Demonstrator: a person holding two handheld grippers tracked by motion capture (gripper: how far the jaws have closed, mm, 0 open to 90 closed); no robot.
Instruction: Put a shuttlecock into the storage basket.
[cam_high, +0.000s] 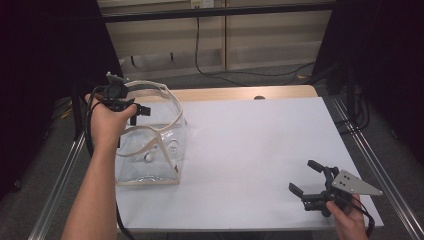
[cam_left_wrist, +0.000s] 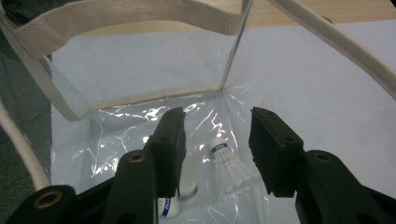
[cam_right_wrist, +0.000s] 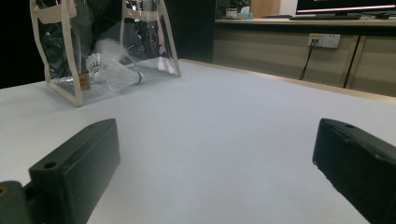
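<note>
A clear plastic tote bag with cream webbing trim and handles stands at the table's left. My left gripper hovers over its open mouth, pointing down into it. In the left gripper view my left gripper has its jaws apart with nothing pressed between them. Below, two white shuttlecocks lie on the bag's bottom. My right gripper rests open near the front right corner, jaws empty. The right gripper view looks along my right gripper toward the bag and a shuttlecock inside.
A white sheet covers the tabletop, with a wooden strip along the far edge. Metal rails run down both sides. Cables trail on the floor behind the table, with dark curtains to either side.
</note>
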